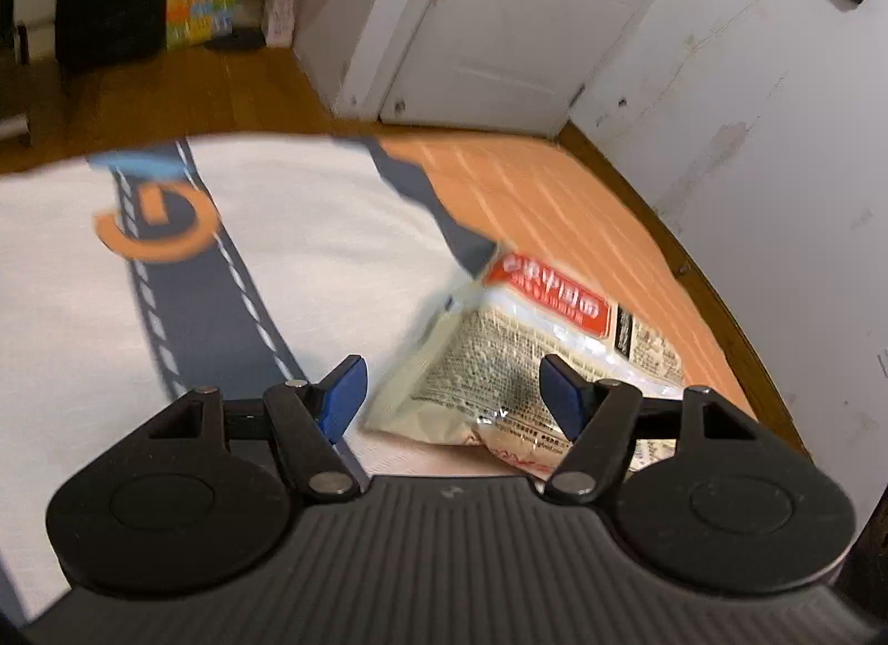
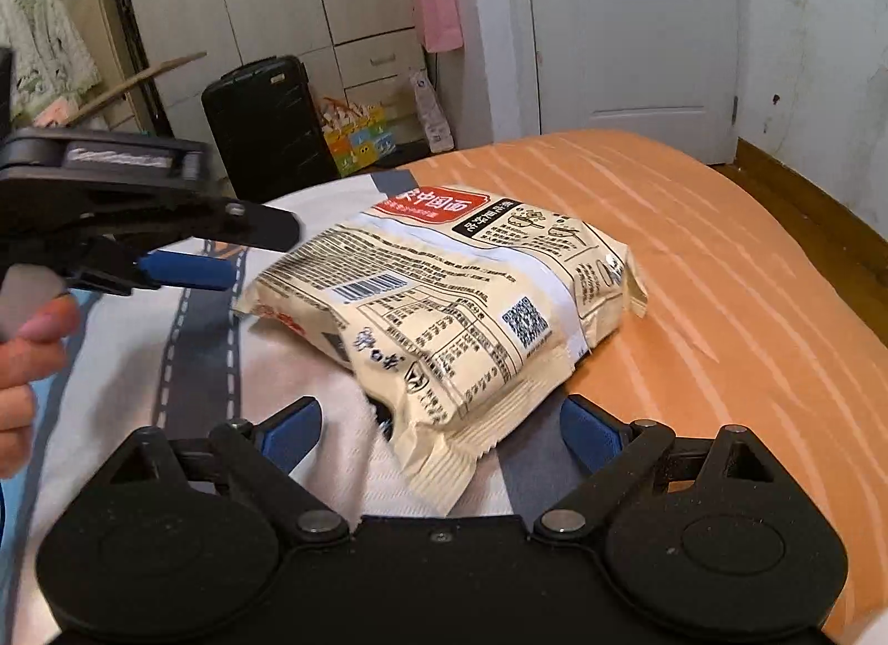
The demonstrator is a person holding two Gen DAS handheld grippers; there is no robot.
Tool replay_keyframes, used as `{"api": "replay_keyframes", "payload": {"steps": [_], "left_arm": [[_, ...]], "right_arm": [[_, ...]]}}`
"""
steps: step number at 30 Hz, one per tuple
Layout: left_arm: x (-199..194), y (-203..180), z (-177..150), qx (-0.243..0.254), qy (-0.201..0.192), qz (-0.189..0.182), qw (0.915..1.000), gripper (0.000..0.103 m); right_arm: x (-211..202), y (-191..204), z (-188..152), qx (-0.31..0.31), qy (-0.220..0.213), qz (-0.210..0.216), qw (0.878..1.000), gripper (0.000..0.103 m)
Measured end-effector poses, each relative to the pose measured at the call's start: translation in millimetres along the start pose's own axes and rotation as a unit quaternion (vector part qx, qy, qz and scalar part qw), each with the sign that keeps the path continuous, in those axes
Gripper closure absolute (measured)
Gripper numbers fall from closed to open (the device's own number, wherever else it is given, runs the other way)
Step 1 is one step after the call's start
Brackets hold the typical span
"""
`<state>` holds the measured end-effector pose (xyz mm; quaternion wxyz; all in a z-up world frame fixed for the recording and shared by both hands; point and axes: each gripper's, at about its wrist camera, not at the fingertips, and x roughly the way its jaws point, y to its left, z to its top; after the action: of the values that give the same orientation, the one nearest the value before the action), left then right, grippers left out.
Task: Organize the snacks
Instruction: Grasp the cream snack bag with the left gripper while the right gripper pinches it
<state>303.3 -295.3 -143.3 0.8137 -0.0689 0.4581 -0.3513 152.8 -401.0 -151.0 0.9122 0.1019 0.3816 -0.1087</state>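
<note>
A: Right wrist view: the noodle packet [image 2: 444, 301] lies on the bed [image 2: 721, 278], across the line where the white road-print sheet [image 2: 111, 378] meets the orange cover. Its near corner points in between the fingers of the right gripper [image 2: 441, 431], whose jaws are spread wide and hold nothing.

B: And the left gripper [image 1: 452, 387]?

A: Also spread, nothing in it. In its own view the packet sits ahead and a little to the right, one crumpled end just beside the right blue pad (the frame is blurred, so I can't tell whether anything touches).

B: Which is nearer?

A: The right, I'd judge. The packet's long axis runs from near-left to far-right, away from that gripper, so closing on the near corner looks the shorter move. The left hand [image 2: 22, 367] comes in from the side.
</note>
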Motion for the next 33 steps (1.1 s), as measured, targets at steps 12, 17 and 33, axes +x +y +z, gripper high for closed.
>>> {"api": "replay_keyframes", "payload": {"steps": [12, 17, 33], "left_arm": [[21.5, 13.2, -9.2, -0.064, 0.039, -0.049, 0.9960, 0.035], [25.4, 10.0, -7.7, -0.068, 0.056, -0.058, 0.9945, 0.042], [1.1, -14.7, -18.5, -0.013, 0.032, -0.044, 0.9984, 0.064]], "right_arm": [[9.7, 8.8, 2.7, -0.035, 0.000, 0.007, 0.999, 0.000], [11.1, 10.5, 3.6, -0.042, 0.002, 0.015, 0.999, 0.000], [-12.6, 26.3, -6.8, -0.117, -0.022, -0.019, 0.993, 0.068]]}}
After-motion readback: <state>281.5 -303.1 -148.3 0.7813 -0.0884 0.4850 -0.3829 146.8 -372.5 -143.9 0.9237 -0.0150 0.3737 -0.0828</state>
